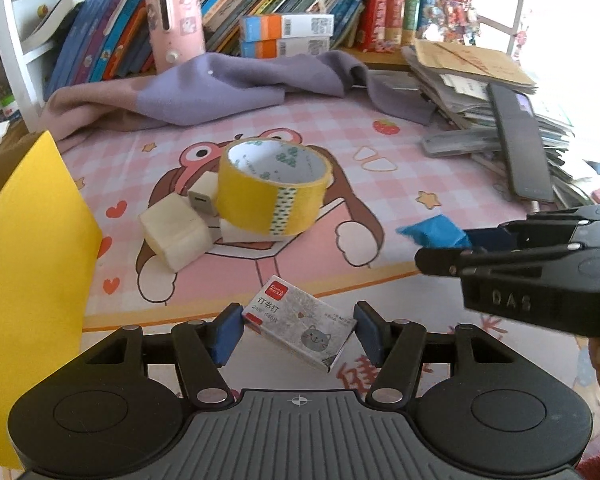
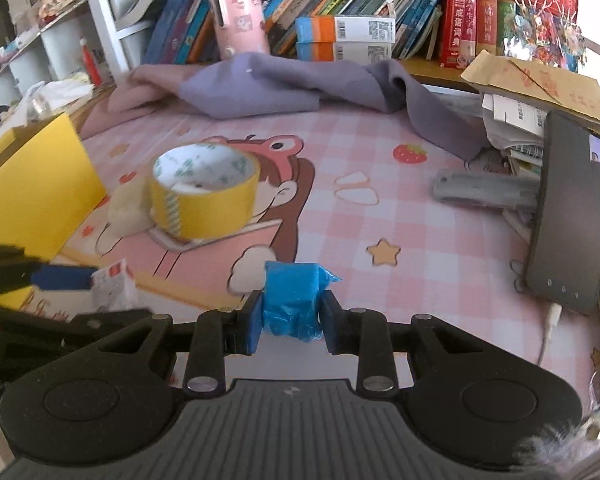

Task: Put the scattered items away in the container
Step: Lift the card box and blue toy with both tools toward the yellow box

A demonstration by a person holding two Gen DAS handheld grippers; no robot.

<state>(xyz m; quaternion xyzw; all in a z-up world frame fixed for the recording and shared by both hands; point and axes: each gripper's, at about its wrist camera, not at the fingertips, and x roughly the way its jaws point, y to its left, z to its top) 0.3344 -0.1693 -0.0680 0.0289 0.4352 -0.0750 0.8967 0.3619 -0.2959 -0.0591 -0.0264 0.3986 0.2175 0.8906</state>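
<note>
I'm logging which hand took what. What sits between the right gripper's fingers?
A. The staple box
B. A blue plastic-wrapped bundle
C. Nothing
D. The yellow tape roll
B: the right gripper is shut on the blue bundle; the left gripper holds the staple box.

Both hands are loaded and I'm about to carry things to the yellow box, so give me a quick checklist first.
1. Left hand-held gripper clamps the small grey staple box: ok.
2. Right hand-held gripper shut on the crumpled blue plastic wad: ok.
3. Yellow cardboard container in view at left: ok.
4. Container's inside has room: cannot tell.
5. Yellow tape roll left on the pink mat: not ok.
</note>
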